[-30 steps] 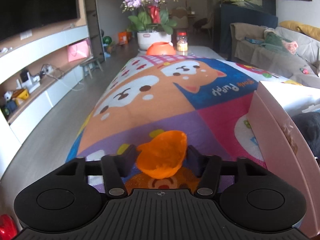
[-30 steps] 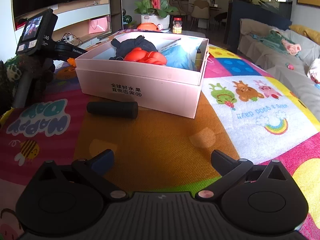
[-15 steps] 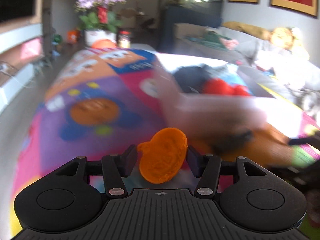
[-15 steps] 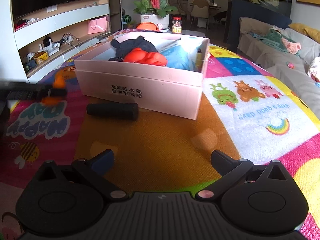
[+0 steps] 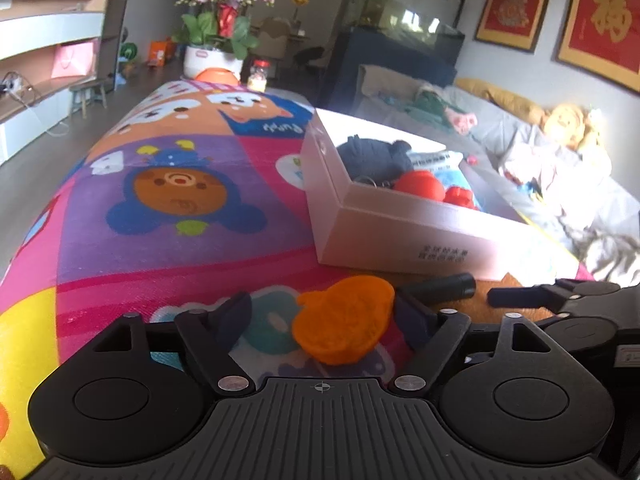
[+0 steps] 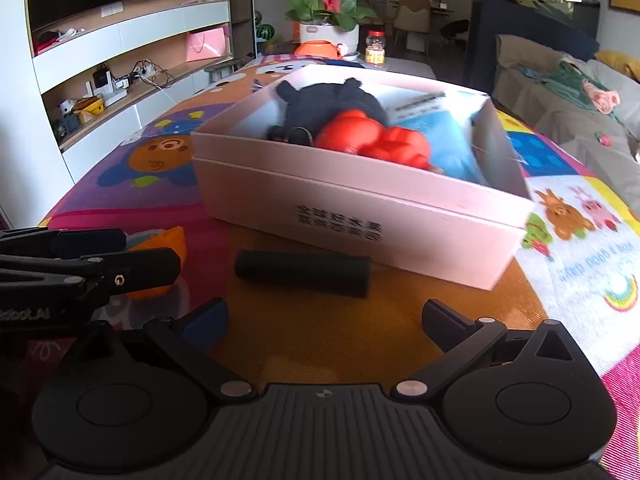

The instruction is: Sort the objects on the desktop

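While left fingers [image 5: 236, 314] open | orange mould [image 5: 342, 322] between, touching right one

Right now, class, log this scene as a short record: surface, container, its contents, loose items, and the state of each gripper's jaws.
surface: cartoon play mat
container: pink box, open
contents: black plush, red toy, blue pack
loose items: black cylinder in front of the box; orange mould on the mat
left gripper: jaws opening, mould between them
right gripper: jaws open, empty

Red wall hanging [image 5: 610, 16] — gold "福", mat [image 5: 276, 128] — upside-down "Puppy"
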Demonstrator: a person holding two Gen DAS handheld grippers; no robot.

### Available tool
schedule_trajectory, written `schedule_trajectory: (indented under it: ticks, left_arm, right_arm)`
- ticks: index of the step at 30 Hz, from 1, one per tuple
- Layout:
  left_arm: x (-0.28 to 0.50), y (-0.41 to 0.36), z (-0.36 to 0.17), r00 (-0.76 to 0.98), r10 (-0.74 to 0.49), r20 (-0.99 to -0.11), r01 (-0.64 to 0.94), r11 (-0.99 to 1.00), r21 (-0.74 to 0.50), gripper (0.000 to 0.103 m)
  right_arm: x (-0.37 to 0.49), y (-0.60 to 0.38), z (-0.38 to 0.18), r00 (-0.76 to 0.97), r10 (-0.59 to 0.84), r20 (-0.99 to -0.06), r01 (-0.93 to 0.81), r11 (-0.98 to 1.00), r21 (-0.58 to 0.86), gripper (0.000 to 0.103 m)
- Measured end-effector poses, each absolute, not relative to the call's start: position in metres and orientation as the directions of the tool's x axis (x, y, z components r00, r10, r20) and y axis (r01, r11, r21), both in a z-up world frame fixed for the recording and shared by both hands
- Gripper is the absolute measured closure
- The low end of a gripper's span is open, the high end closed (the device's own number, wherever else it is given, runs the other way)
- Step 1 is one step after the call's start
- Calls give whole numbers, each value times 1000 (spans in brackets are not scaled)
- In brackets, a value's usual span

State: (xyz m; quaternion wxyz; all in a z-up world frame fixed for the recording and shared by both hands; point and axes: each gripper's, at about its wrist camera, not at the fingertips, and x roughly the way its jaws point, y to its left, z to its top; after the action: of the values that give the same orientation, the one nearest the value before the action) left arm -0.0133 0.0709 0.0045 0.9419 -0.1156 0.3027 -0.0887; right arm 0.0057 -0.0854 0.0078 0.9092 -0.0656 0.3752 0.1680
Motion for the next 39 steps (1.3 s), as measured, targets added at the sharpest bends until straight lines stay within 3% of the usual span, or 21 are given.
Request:
schedule_trajectory:
  ticks: [3,5,8,18,24,31,39]
  left_arm:
    - [-16,78,7,820,-201,-536,64,963,-263,11]
    - [-18,81,9,829,-172,-532,47,969,-241,9]
    - [-20,85,8,821,-176,-544,46,969,-244,8]
    - [-27,63,7,776,-252,-579,162,966,-202,6]
    - [-24,36,4,723,-315,-614,228,949,-218,6]
    - [-35,5,7,630,-457,-628,400,884,-241,4]
    - [-45,3,20,666,-425,-612,441,887,-137,3]
  right_arm:
    - [11,-74,8,676,247,-694,-355,935,-13,0]
    - [16,-68,8,686,245,-685,-353,936,-18,7]
    - [19,-65,10,695,254,-673,-353,936,-11,27]
    - [-7,-132,13,733,119,-670,-209,976,-54,27]
    - [-16,-176,7,746,92,-660,-98,995,28,26]
    - [-16,-187,7,751,113,-651,-80,994,80,14]
    - [-19,-193,10,769,102,-631,-44,993,107,5]
